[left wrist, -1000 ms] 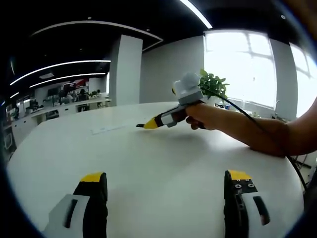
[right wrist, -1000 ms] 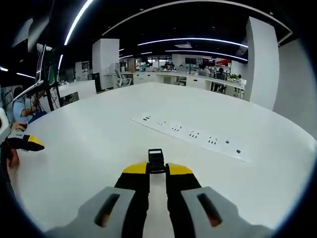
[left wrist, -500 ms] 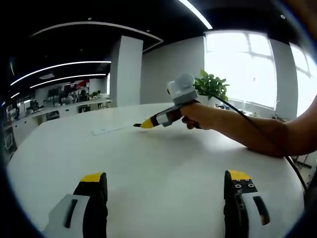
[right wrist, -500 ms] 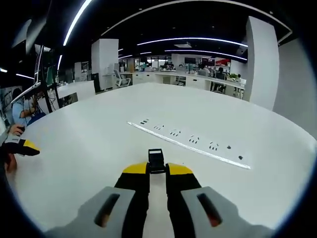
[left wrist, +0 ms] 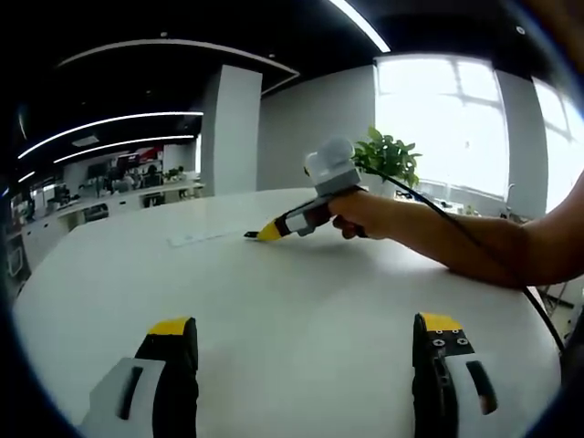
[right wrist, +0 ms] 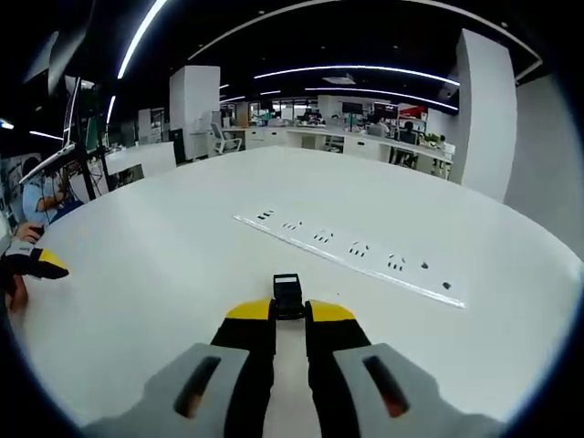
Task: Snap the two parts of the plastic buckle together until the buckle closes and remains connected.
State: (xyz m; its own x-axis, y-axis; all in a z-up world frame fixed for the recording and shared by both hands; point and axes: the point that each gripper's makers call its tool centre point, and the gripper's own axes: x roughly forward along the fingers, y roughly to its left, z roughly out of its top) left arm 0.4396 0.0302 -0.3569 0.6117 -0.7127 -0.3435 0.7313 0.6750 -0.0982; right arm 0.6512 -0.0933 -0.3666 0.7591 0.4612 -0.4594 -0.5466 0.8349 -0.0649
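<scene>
White and broad, the round table (right wrist: 182,274) runs back toward an open office with desks under strip lights; a recessed socket strip (right wrist: 351,255) crosses it right of centre in the right gripper view. At the bottom centre of that view the right gripper (right wrist: 289,315) has its yellow-tipped jaws pinched on a small black buckle part (right wrist: 286,292), which juts forward just above the tabletop. In the left gripper view the left gripper (left wrist: 306,342) has its 2 jaws spread wide at the lower corners with nothing between them, bare table ahead. The other gripper enters from the right, mid-frame, in a person's hand (left wrist: 365,215), a potted plant (left wrist: 388,155) behind it by the window. I can make out 1 buckle half. Judging from this, the step in hand is carrying that half; next the left gripper must find and grip the mating half, then line both up and push until they click
</scene>
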